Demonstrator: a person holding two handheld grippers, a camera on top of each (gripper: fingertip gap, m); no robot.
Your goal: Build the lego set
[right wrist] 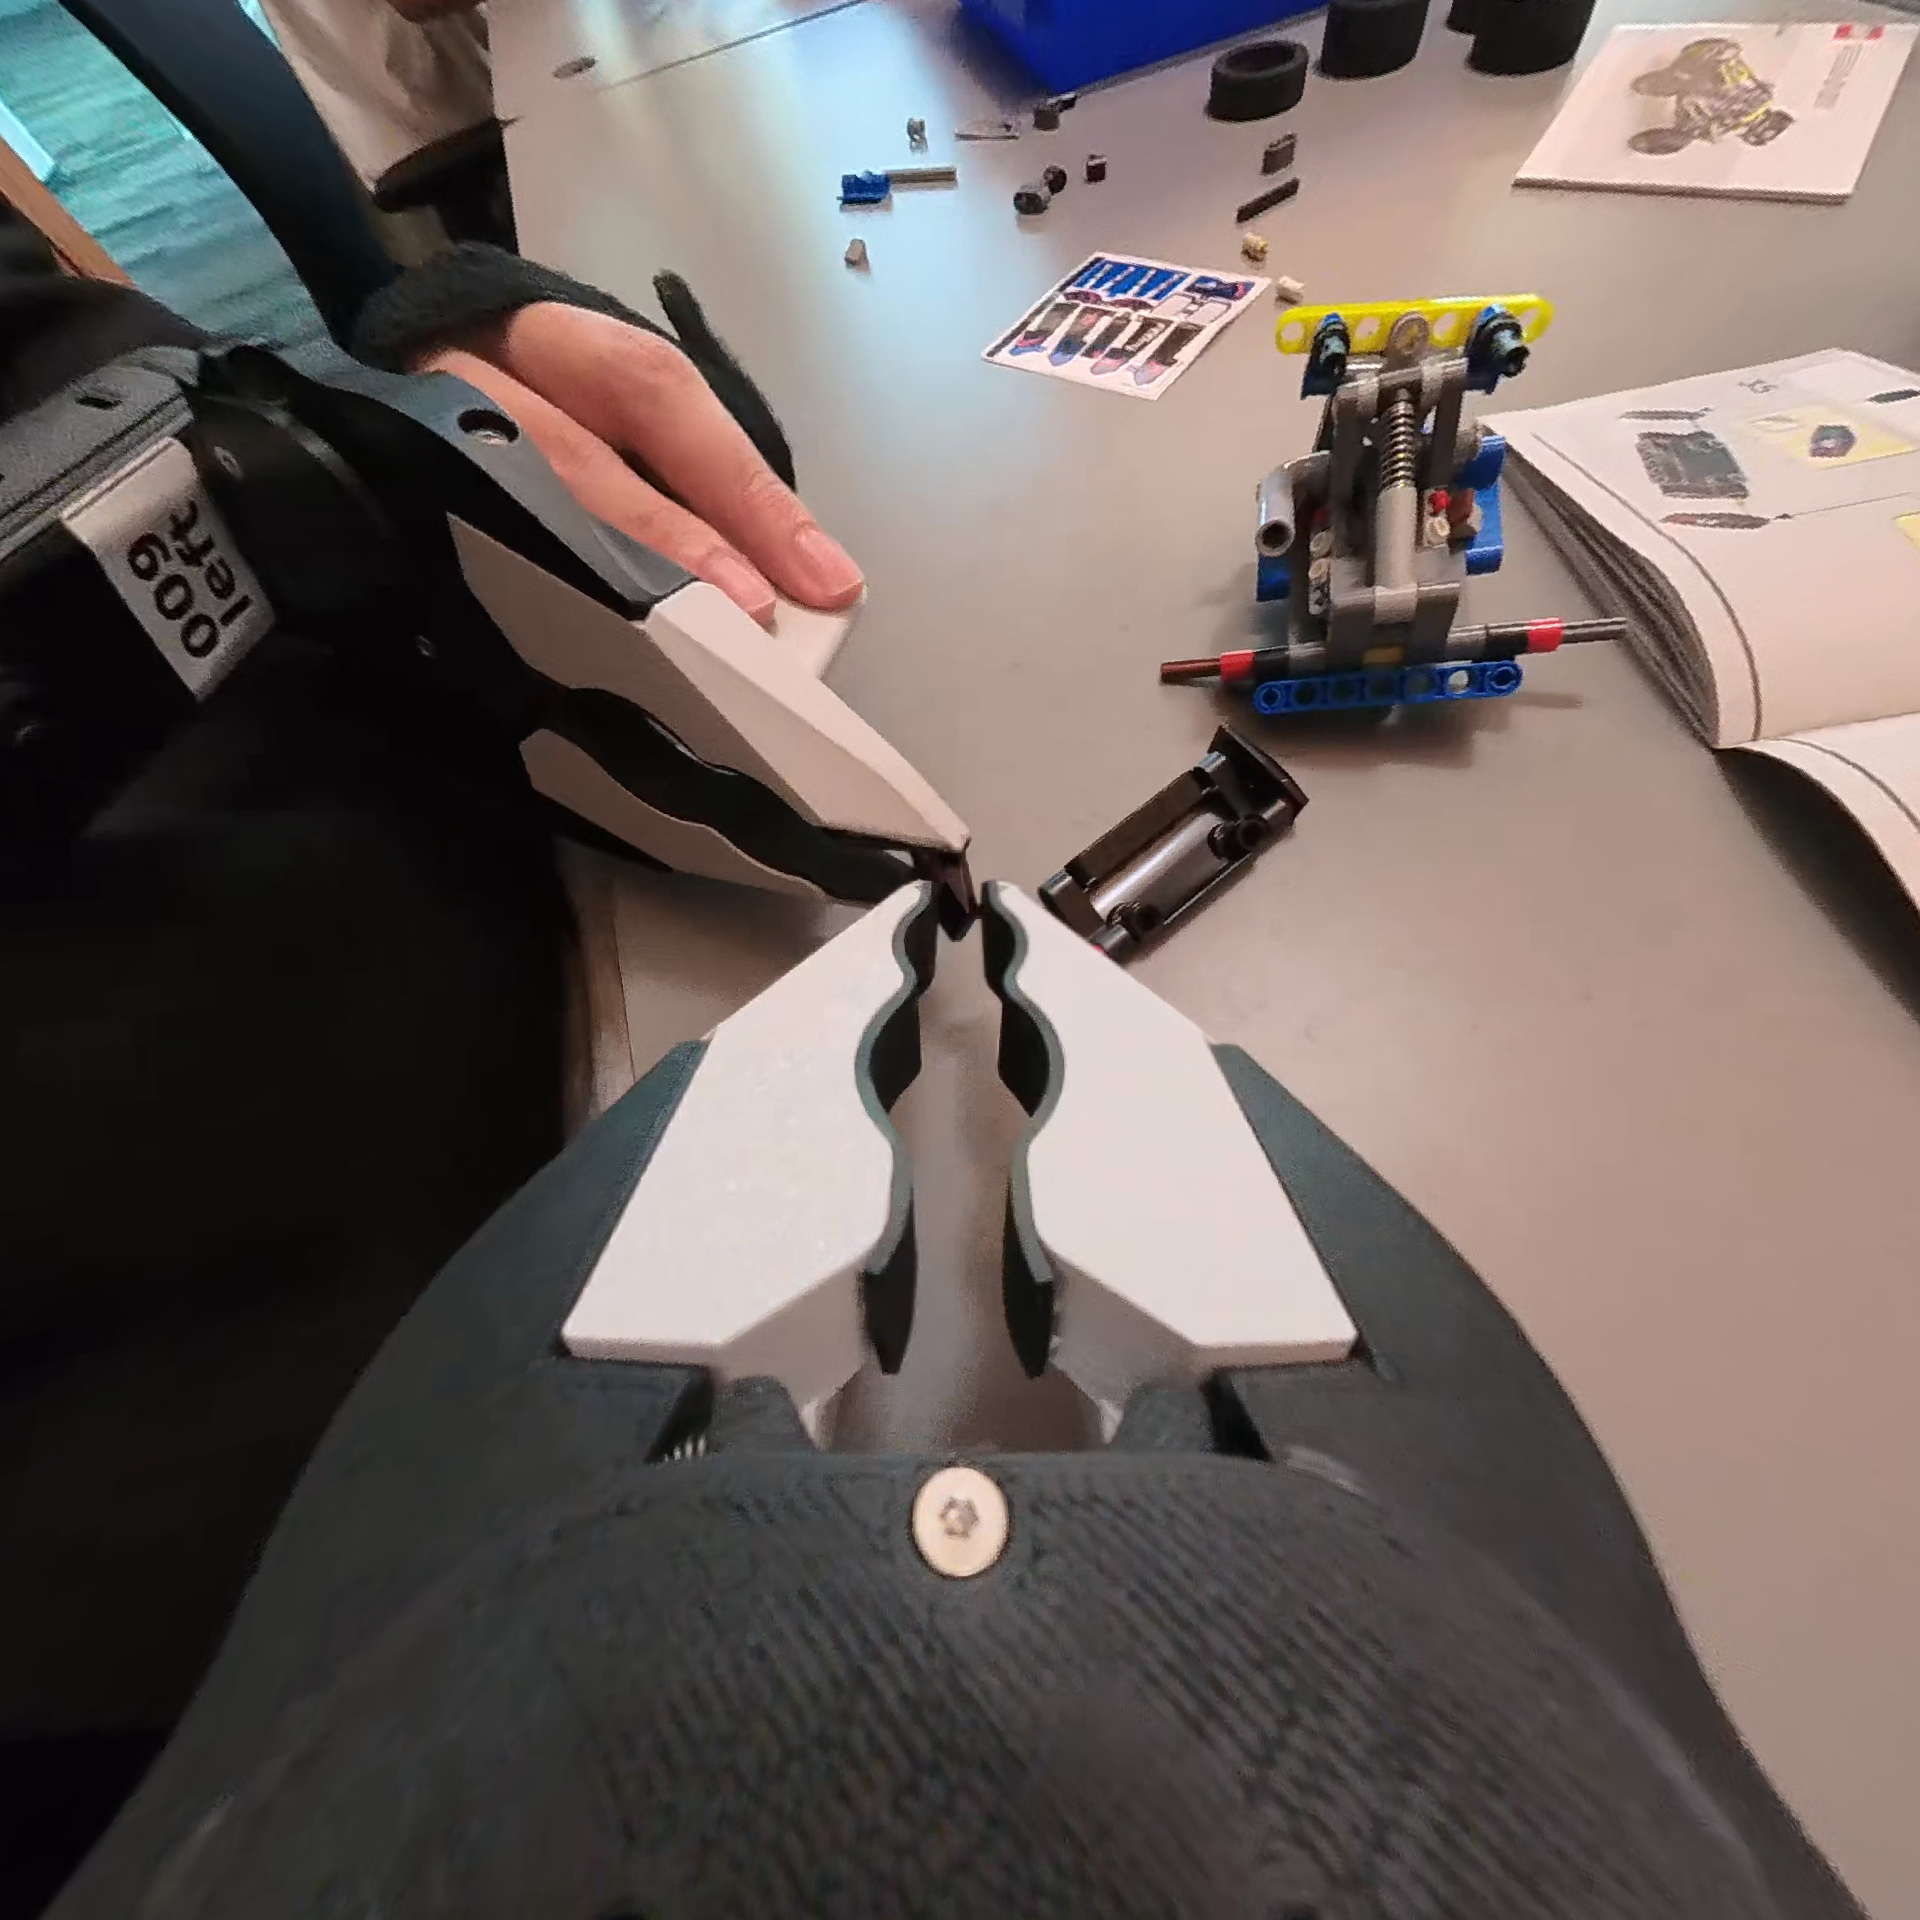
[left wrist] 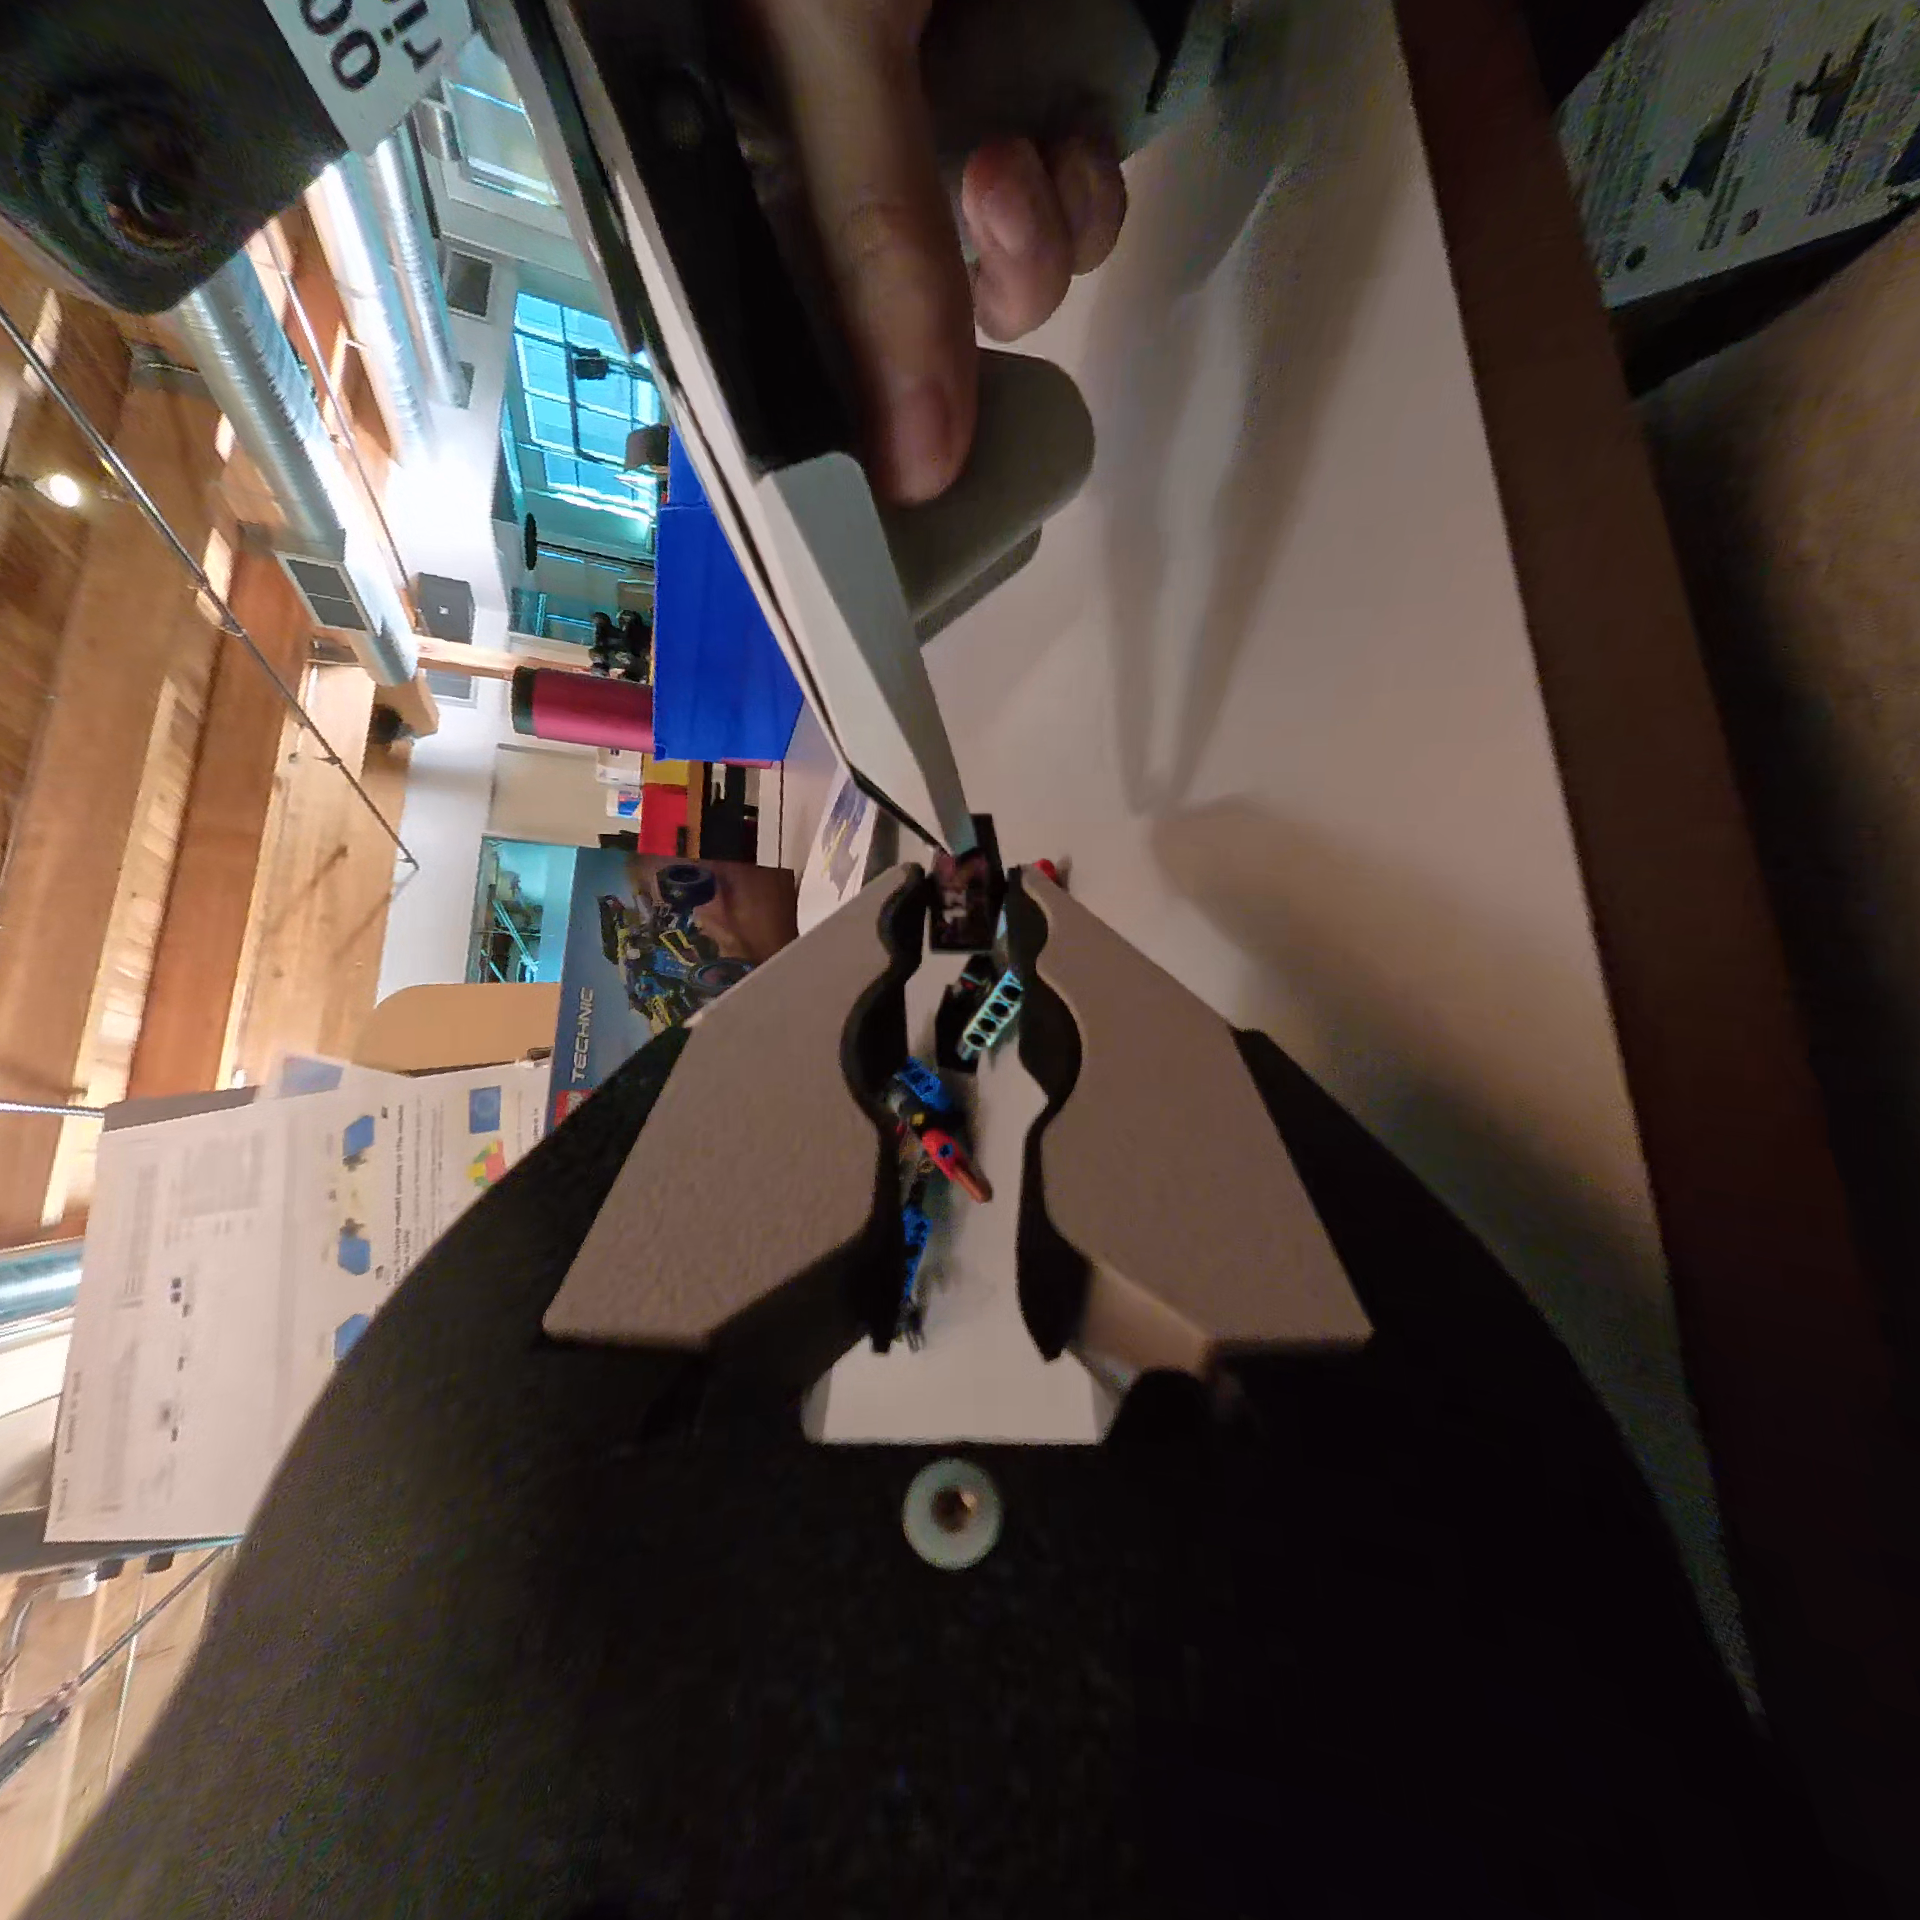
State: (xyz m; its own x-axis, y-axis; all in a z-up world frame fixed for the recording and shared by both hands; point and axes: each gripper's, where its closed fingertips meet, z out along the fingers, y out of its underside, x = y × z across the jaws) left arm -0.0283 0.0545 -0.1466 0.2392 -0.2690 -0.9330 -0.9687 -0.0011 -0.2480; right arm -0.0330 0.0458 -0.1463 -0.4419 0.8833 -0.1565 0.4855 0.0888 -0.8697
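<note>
Small black plastic piece (right wrist: 954, 896) pinched in left tool (left wrist: 964, 902), above table (right wrist: 1403, 1039); right tool (right wrist: 954, 914) nearly closed around it, grip unclear. Probably light, stiff, slippery; best held by flat sides.

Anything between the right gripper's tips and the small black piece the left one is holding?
Nothing visible. The black piece, held by the left gripper, already sits between the right gripper's fingertips; the black panel lies clear behind.

Toy assembly (right wrist: 1382, 520) on table (right wrist: 1351, 1039), open booklet (right wrist: 1766, 540) right
</note>
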